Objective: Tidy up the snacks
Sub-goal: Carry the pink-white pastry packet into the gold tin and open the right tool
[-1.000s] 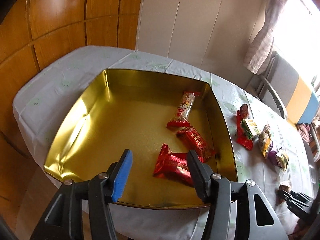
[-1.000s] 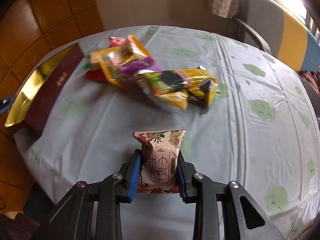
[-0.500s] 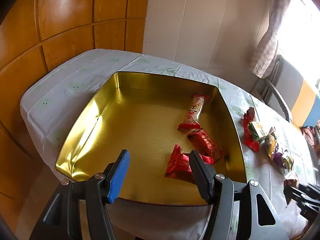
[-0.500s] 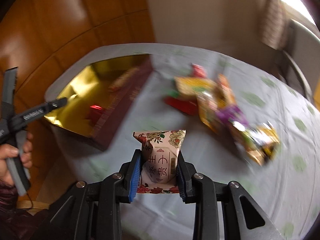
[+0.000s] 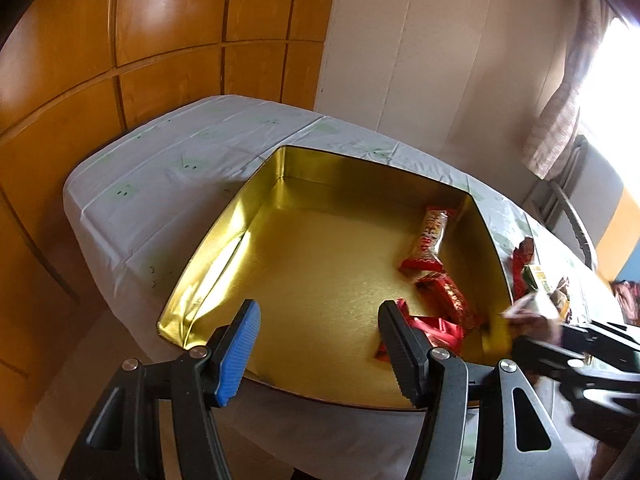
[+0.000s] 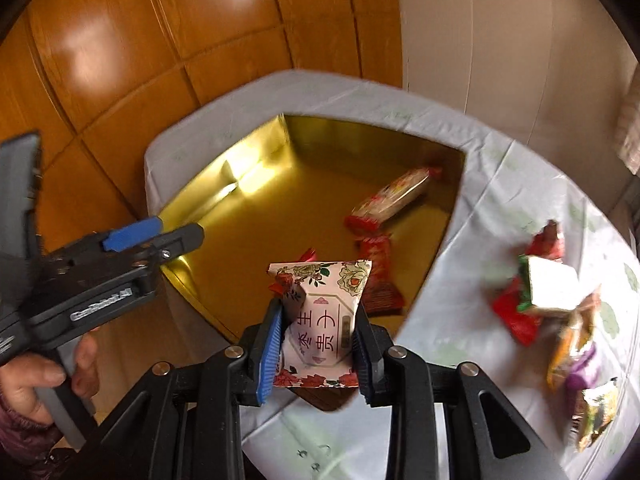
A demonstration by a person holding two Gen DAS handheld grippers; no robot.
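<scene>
Three red-wrapped snacks point(image 5: 430, 240) are seen lying along the right side of the gold tin point(image 5: 224, 236) on the covered table point(image 5: 160, 176). A floral pink packet point(image 6: 324, 320) is clamped between the pads of the right gripper point(image 6: 316, 340), above the tin's near corner. The left gripper point(image 5: 320, 344) is held about half open over the tin's near edge, nothing between its fingers. More snacks point(image 6: 560, 320) are scattered right of the tin.

Orange wood-panel wall point(image 5: 168, 40) left, cream wall point(image 5: 440, 60) behind; curtain point(image 5: 556, 128), bright window point(image 5: 616, 60) right.
</scene>
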